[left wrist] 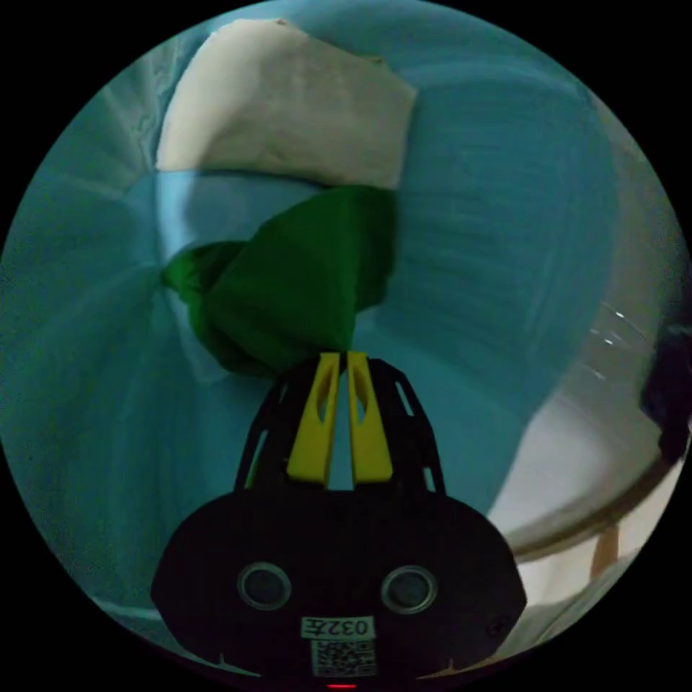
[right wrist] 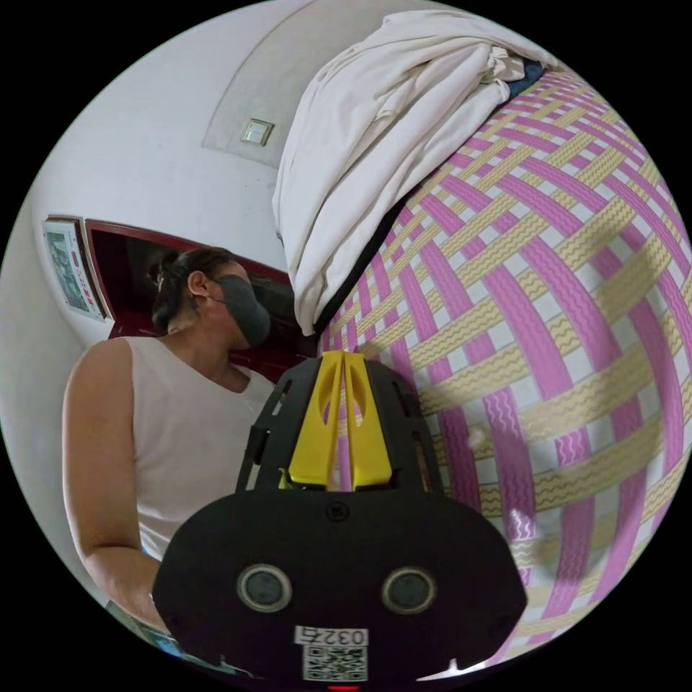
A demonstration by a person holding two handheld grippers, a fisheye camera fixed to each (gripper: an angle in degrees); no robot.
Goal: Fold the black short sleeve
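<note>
Green garment (left wrist: pixel 288 288) hangs pinched in the left tool (left wrist: pixel 344 355); right tool (right wrist: pixel 344 355) closed over woven mat (right wrist: pixel 548 324)

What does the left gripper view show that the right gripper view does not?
Left gripper view: a green cloth pinched at the tips of the left gripper, over a blue sheet, with a white folded cloth beyond.
Right gripper view: a pink and yellow woven-pattern cover, a pile of white fabric, a person, and a wall switch.
Shared: in each, that view's own yellow jaws, close together; the right gripper holds nothing.
</note>
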